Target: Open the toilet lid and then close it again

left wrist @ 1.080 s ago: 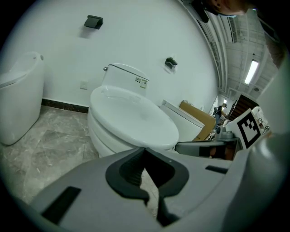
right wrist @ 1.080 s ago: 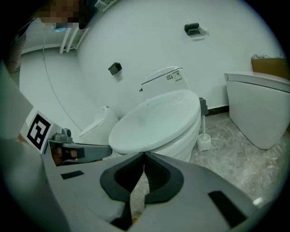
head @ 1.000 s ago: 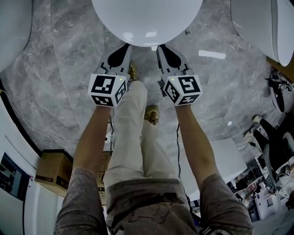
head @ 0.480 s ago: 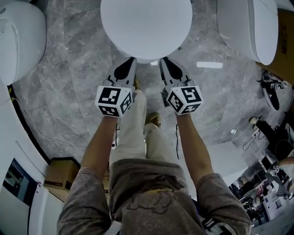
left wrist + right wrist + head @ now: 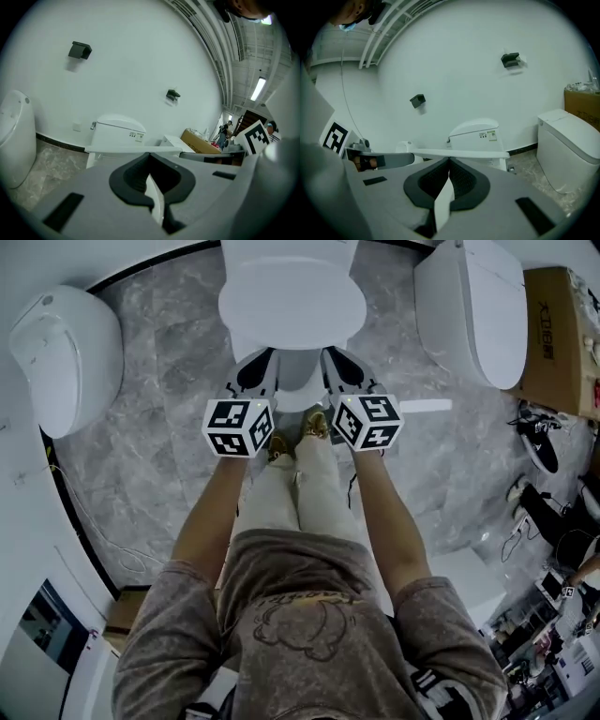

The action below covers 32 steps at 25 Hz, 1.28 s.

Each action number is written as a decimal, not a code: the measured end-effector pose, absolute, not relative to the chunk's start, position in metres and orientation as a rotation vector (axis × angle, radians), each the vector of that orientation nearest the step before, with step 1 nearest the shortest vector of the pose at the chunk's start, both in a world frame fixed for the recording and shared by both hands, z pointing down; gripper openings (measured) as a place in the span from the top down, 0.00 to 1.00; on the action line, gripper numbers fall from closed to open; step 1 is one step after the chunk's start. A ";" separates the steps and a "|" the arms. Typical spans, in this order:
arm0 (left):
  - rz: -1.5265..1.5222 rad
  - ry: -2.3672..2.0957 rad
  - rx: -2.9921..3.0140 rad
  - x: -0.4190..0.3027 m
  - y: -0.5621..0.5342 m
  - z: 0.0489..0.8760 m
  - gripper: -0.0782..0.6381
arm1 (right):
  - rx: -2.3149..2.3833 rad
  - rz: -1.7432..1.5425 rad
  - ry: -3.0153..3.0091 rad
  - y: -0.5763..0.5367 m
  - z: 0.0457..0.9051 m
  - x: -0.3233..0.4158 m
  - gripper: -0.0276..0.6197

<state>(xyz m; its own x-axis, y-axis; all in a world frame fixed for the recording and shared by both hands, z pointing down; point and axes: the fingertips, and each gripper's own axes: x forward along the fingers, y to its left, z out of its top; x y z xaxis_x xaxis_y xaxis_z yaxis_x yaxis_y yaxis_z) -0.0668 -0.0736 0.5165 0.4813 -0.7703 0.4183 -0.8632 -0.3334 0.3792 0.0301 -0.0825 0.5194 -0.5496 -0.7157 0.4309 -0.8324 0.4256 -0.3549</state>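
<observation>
The white toilet lid (image 5: 292, 298) lies at the top centre of the head view, with the tank (image 5: 117, 132) behind it against the wall. My left gripper (image 5: 261, 367) and right gripper (image 5: 336, 362) sit side by side at the lid's front rim. Their tips reach just under that rim. Both are shut, and nothing shows clamped between the pads. In the left gripper view the lid (image 5: 131, 149) is a thin white band, seen edge-on across the tips of the left gripper (image 5: 150, 157). The lid (image 5: 459, 153) crosses the tips of the right gripper (image 5: 450, 161) the same way.
Another white toilet (image 5: 70, 357) stands at the left and a third (image 5: 473, 310) at the right. A cardboard box (image 5: 562, 334) sits at the far right. The person's shoes (image 5: 302, 432) stand on the grey marble floor just before the bowl. A cable trails at the left.
Both grippers have risen together with the lid's front rim on their tips. The lid now looks smaller and farther up the head view. The person has straightened up.
</observation>
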 end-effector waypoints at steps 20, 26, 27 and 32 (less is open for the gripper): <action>0.269 -1.417 2.094 -0.073 -0.248 0.434 0.88 | 1.226 0.869 -2.532 -0.260 0.430 0.043 0.92; 0.312 -1.362 2.094 -0.077 -0.292 0.427 0.88 | 1.258 0.910 -2.482 -0.305 0.422 0.039 0.91; 0.322 -1.352 2.100 -0.077 -0.300 0.427 0.88 | 1.271 0.916 -2.473 -0.312 0.421 0.039 0.91; 0.346 -1.315 2.112 -0.078 -0.331 0.424 0.88 | 1.320 0.930 -2.449 -0.343 0.418 0.037 0.92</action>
<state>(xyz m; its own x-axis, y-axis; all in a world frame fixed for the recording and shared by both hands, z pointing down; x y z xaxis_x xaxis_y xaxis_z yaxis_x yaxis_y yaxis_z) -0.0780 -0.3312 0.4236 0.4701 -0.7148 0.5177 -0.8770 -0.3127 0.3647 0.0374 -0.3433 0.4176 -0.5775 -0.6778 0.4550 -0.8090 0.4001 -0.4307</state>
